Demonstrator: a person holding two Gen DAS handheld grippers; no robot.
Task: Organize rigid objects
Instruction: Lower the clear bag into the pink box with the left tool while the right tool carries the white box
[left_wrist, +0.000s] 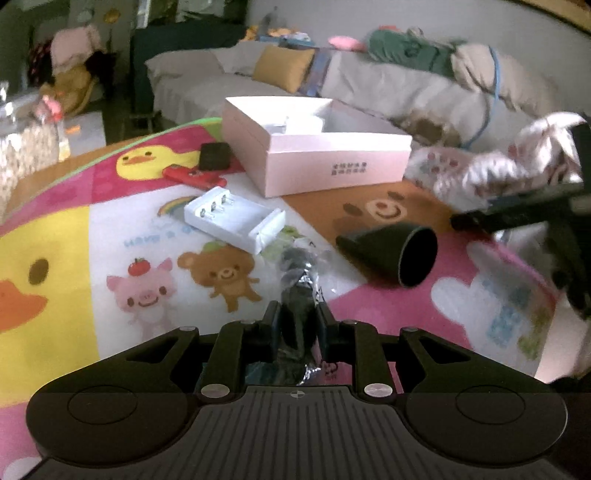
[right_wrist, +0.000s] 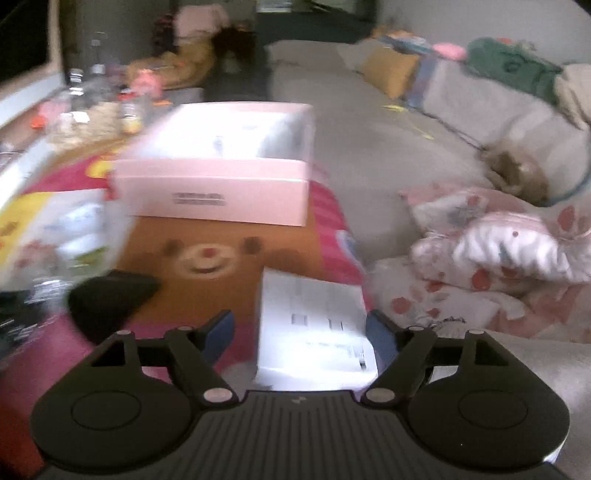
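My left gripper is shut on a black item wrapped in a clear plastic bag, held low over the cartoon mat. Ahead lie a white tray-like part, a black cone nozzle, a red object and a small black square. An open pink box stands at the mat's far side. My right gripper is open, its jaws either side of a white printed sheet. The pink box and the cone nozzle also show in the blurred right wrist view.
The colourful cartoon mat covers the surface. A grey sofa with a yellow cushion runs behind. A floral cloth bundle lies at the right. Bottles and clutter stand at the far left.
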